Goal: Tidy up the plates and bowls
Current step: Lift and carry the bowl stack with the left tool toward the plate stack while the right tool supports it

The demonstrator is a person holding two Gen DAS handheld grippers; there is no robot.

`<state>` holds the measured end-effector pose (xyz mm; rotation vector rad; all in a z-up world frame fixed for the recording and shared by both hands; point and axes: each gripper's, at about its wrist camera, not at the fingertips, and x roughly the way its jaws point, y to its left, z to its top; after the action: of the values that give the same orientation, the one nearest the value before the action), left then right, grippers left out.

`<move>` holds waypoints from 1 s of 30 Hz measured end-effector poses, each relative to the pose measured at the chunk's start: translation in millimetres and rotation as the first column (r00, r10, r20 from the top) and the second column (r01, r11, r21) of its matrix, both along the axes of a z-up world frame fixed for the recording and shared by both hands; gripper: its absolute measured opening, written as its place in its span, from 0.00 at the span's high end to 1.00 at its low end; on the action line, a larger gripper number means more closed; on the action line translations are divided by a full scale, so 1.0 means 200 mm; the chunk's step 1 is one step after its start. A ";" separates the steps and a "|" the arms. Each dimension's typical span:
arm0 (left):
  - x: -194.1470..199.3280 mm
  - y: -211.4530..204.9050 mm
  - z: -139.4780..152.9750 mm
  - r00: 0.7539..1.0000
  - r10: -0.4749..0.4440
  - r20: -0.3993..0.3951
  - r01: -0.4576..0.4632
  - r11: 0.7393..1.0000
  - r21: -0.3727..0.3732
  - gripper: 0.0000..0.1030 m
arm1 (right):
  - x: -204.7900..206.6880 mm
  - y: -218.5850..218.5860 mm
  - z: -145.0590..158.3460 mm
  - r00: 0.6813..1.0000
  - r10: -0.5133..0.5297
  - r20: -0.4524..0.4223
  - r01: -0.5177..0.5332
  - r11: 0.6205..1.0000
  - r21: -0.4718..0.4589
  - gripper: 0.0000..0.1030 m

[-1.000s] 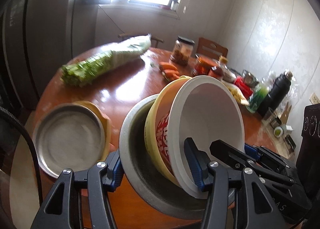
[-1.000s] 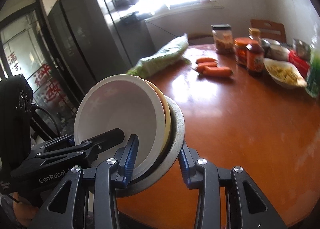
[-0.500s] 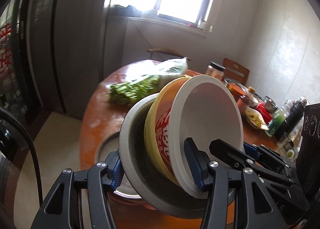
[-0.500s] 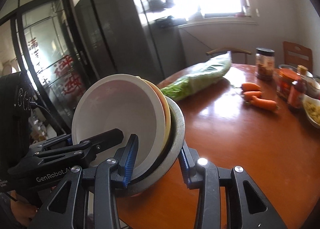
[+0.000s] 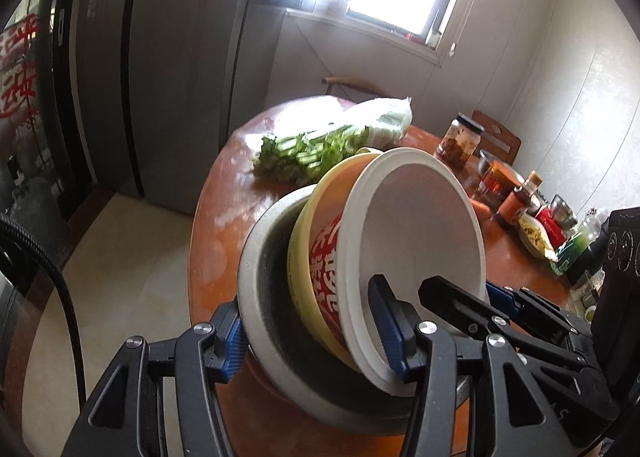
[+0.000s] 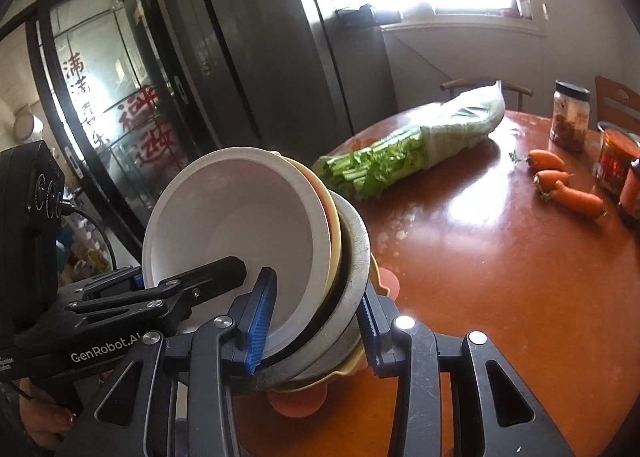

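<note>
Bowl stack [image 5: 360, 281], clamped by both tools [image 5: 316, 333] [image 6: 312, 321], tilts above the round wooden table [image 6: 500, 257] near the fridge [image 6: 272, 49].

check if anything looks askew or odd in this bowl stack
The nested stack is tipped steeply sideways: white bowl inside yellow bowl with red lettering inside grey metal bowl, clamped at opposite rims by both tongs.

My left tool [image 5: 316, 331] is clamped across a tilted nested stack: a white bowl [image 5: 420, 233] inside a yellow bowl with red lettering [image 5: 320, 257], inside a grey metal bowl [image 5: 260, 297]. My right tool [image 5: 496, 303] grips the same stack from the right. Beyond them on the round red-brown surface [image 5: 224, 209] lie bagged greens [image 5: 320, 145], with a jar [image 5: 458, 141] and bottles [image 5: 520, 197] along the right.
</note>
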<state>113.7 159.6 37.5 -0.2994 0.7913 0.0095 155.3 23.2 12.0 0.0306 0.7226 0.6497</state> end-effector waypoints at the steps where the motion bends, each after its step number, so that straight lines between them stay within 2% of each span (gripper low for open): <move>1: 0.00 0.00 -0.01 1.000 -0.001 -0.004 0.001 1.000 0.001 0.47 | 0.00 0.00 -0.01 1.000 -0.001 -0.006 0.001 1.000 0.000 0.60; 14: 0.03 0.03 -0.14 0.999 0.001 -0.047 -0.002 1.000 -0.009 0.47 | 0.05 0.03 -0.13 0.998 -0.001 -0.055 0.000 0.999 -0.032 0.60; 30: 0.04 0.02 -0.18 0.998 0.006 -0.057 -0.006 1.000 -0.010 0.48 | 0.05 0.05 -0.17 0.998 -0.005 -0.061 0.001 0.998 -0.059 0.60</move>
<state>121.9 164.0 1.6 -0.3124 0.8472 0.0197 166.1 33.7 -22.7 -0.0031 0.8003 0.6262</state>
